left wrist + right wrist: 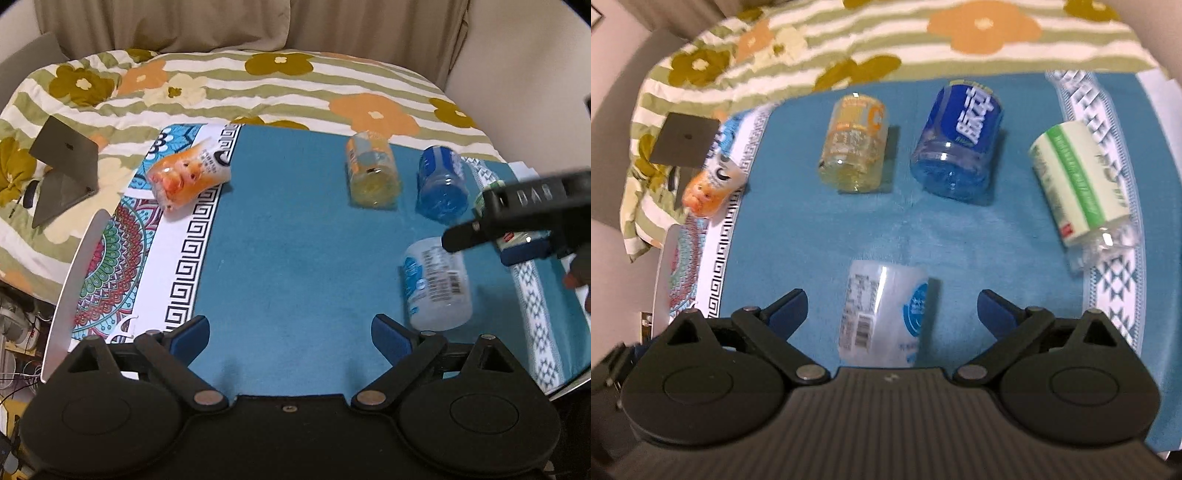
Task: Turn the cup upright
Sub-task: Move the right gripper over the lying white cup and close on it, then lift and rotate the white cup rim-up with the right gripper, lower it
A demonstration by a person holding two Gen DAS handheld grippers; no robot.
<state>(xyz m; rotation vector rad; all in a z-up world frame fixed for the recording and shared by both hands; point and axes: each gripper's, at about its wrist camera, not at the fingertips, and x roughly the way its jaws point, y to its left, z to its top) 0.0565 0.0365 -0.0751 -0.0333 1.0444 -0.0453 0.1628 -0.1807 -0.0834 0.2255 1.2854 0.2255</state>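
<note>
Lying across a blue mat are five cut-bottle cups on their sides. The clear cup sits nearest the right gripper, between its spread, empty fingers; the blue, yellow, green and orange cups lie well apart. The clear cup's long axis runs roughly along the gripper's view, but which end is open cannot be told. A good grasp would close across its middle, squeezing gently, then rotate it upright. The left gripper hovers open, holding nothing, over bare mat.
</note>
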